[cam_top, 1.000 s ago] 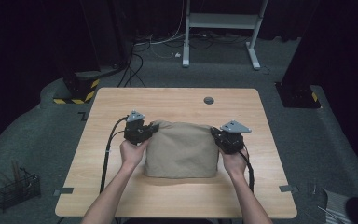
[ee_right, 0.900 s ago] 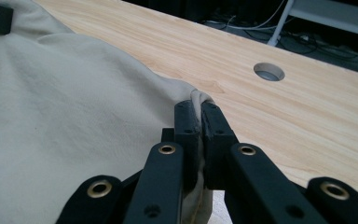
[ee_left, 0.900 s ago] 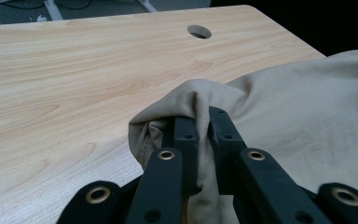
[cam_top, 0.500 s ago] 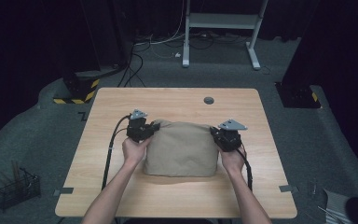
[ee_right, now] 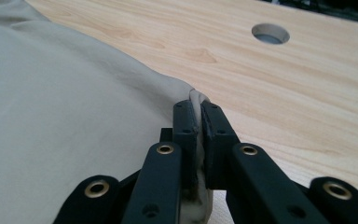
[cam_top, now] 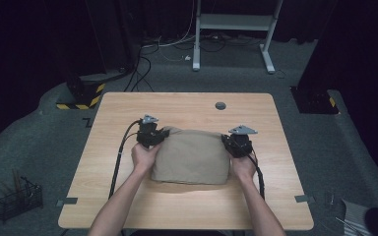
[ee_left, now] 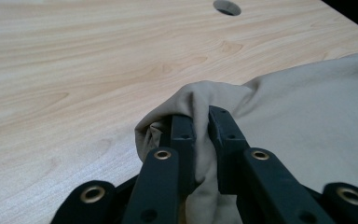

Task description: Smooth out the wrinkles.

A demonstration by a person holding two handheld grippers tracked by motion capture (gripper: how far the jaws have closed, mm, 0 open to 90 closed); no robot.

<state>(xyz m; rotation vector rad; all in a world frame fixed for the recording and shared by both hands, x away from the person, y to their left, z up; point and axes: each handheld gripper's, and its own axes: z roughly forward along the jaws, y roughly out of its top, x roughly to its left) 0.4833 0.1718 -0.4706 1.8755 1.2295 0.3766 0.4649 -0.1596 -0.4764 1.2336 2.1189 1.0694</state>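
On table, hand-held grippers pinch cloth.

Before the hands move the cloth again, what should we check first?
1. Left tongs pinch a bunched corner of the beige cloth: ok.
2. Right tongs clamp a thin fold at the cloth's other far corner: ok.
3. Both grips sit at about the same depth on the table, so the far edge should stay level: ok.
4. The cloth keeps away from the round hole in the tabletop: ok.
5. Cables trail back beside the forearms, off the cloth: ok.
6. How many layers each grip holds: cannot tell.
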